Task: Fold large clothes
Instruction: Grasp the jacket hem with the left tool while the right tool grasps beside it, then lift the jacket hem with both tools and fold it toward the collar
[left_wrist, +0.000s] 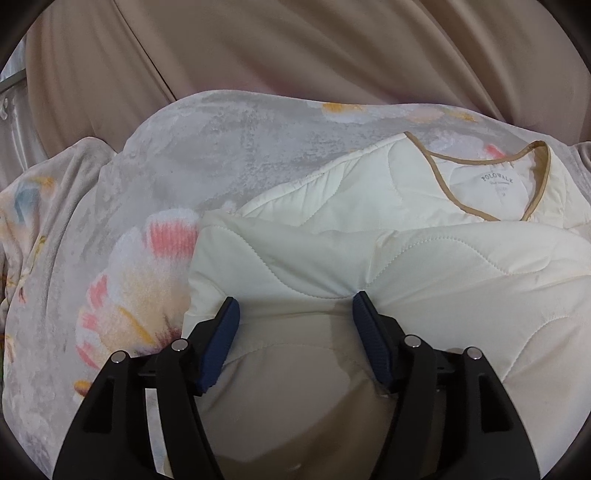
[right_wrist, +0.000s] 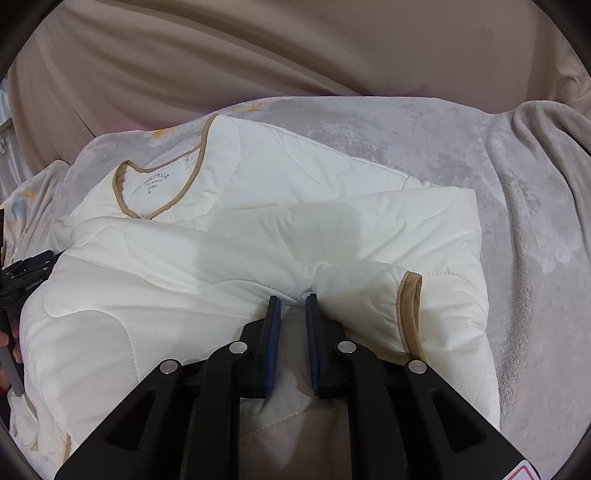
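A cream quilted jacket (left_wrist: 424, 258) with tan trim lies partly folded on a floral blanket. Its tan-edged neckline (left_wrist: 491, 184) with a printed label faces up at the back. In the left wrist view my left gripper (left_wrist: 295, 306) is open, its blue pads spread wide over the folded near edge, with fabric between and under them. In the right wrist view the jacket (right_wrist: 258, 229) fills the middle and a tan-trimmed cuff (right_wrist: 412, 306) lies to the right. My right gripper (right_wrist: 293, 301) is nearly closed, pinching a fold of the jacket's fabric. The left gripper (right_wrist: 22, 280) shows at the left edge.
The grey floral blanket (left_wrist: 122, 221) covers the bed and spreads right of the jacket (right_wrist: 535, 240). A beige curtain or cover (left_wrist: 295, 48) hangs behind, also in the right wrist view (right_wrist: 295, 48). A bare hand (right_wrist: 11, 339) holds the left gripper.
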